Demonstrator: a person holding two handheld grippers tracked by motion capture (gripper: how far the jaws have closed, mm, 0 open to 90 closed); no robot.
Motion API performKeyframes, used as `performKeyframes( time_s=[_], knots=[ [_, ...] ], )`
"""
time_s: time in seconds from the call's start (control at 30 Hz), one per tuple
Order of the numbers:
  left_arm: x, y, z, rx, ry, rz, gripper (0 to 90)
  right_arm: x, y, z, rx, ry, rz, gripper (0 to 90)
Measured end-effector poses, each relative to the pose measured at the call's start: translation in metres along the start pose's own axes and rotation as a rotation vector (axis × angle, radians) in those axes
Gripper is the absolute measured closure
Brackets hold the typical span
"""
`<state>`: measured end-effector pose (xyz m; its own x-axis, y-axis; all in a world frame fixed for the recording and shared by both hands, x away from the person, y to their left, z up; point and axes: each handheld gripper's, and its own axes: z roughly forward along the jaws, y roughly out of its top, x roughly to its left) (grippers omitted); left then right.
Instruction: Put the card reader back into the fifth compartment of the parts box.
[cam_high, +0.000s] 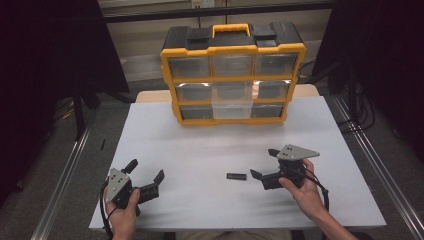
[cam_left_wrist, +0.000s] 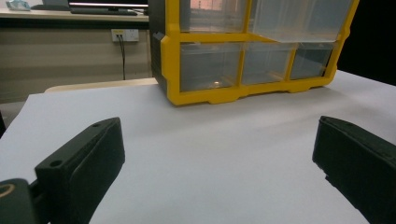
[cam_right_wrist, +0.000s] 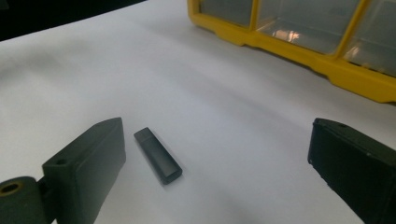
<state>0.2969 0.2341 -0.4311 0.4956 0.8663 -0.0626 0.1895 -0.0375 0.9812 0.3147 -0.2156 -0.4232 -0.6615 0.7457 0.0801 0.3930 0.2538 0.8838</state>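
The right gripper (cam_high: 261, 164) hangs beside the black stick (cam_high: 236, 176), jaws spread — lined up to grab it; the left gripper (cam_high: 146, 170), also spread, waits farther off.

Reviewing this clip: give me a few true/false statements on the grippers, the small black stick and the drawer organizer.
1. The right gripper is open. True.
2. The black stick is clamped in the right gripper. False: it lies flat on the table, untouched.
3. The organizer has one middle drawer pulled out. True.
4. The left gripper is shut. False: its jaws stand wide apart.
5. The stick lies nearer the left gripper. False: nearer the right.
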Motion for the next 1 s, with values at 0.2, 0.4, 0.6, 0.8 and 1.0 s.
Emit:
performKeyframes(
  time_s=[0.2,0.4,0.6,0.8,1.0],
  knots=[
    [0.001,0.000,0.000,0.002,0.001,-0.001,2.4,0.002,0.004,0.015,0.064,0.042,-0.001,4.5],
    [0.000,0.000,0.000,0.004,0.000,0.002,2.5,0.001,0.012,0.022,0.107,0.055,-0.011,4.5],
    [0.001,-0.001,0.000,0.005,0.001,0.005,2.4,0.001,0.017,0.031,0.170,0.084,-0.024,3.9],
    [0.001,-0.001,0.000,0.001,-0.003,0.002,2.4,-0.001,0.024,0.040,0.203,0.101,-0.034,3.9],
    [0.001,-0.001,0.001,0.007,-0.004,0.008,2.4,0.000,0.034,0.052,0.289,0.140,-0.117,3.8]
  ],
)
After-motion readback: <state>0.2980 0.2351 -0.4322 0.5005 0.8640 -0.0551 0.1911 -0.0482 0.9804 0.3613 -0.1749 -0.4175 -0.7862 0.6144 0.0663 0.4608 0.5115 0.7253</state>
